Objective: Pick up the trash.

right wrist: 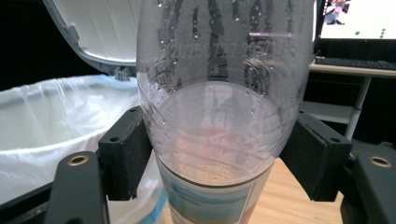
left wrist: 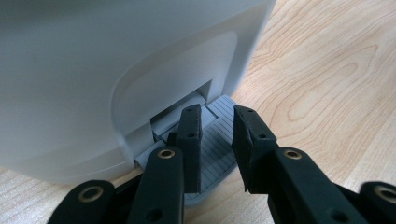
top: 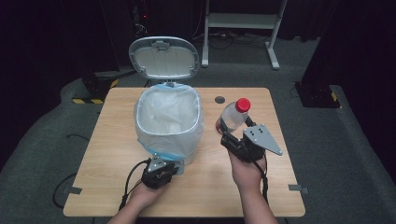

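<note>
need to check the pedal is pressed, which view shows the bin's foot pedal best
The left gripper view: the ribbed grey pedal sits right under the left gripper at the bin's base. In the high view the gripper and the bag's overhang cover that spot. The right gripper view looks at the bottle.

High view: fixed overhead, person's side, looks fwd & down on whole table [top: 116,186], floor and a white frame beyond. Left gripper view: low, near tabletop, very close to the bin [left wrist: 93,70] base and its pedal [left wrist: 217,140], looking along its own jaws. Right gripper view: higher, roughly level, aimed across table; bottle [right wrist: 219,116] right at lens. Shared: bin [top: 168,121] w/ bag and open lid [top: 163,58] in high and right gripper views [right wrist: 98,28]; bottle [top: 232,115] too.
</note>
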`<action>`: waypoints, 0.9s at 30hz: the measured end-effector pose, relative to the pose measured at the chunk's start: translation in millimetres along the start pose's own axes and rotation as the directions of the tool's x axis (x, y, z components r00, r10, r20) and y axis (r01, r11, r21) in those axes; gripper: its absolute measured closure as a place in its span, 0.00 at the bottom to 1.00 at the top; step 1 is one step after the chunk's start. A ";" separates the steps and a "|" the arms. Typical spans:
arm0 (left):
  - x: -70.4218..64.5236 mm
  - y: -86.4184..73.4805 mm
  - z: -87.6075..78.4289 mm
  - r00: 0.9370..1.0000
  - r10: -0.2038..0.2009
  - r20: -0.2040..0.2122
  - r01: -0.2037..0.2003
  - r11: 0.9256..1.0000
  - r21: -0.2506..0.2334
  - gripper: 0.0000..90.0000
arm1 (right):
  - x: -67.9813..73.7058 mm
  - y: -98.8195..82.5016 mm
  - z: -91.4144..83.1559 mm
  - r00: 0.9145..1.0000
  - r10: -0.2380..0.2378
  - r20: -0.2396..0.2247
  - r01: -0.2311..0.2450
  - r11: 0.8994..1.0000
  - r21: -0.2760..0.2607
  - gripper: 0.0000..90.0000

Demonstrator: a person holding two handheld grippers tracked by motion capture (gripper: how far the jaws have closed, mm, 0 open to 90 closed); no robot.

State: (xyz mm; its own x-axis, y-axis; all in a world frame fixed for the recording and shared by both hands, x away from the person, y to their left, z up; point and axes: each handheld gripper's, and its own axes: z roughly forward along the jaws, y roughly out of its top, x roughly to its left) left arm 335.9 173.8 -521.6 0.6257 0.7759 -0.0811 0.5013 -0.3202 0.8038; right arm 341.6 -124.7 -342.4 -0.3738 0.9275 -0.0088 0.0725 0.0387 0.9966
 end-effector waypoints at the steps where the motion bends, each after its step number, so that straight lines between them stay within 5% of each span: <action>1: 0.1 0.1 -0.2 1.000 0.005 -0.001 -0.005 1.000 0.003 0.80 | 0.9 1.9 0.3 1.000 0.002 0.001 -0.002 1.000 -0.003 0.32; 27: 1.7 0.6 0.0 1.000 -0.009 0.009 0.009 1.000 0.004 0.80 | 21.1 54.5 9.7 0.999 -0.044 -0.003 0.044 0.994 -0.101 0.32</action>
State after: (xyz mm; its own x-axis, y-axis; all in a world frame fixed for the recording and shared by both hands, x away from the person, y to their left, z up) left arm 337.2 175.0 -521.3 0.6262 0.7740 -0.0936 0.5092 -0.3151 0.8009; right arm 346.6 -99.4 -289.1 -0.3797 0.9236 -0.0529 -0.0373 0.0418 0.9984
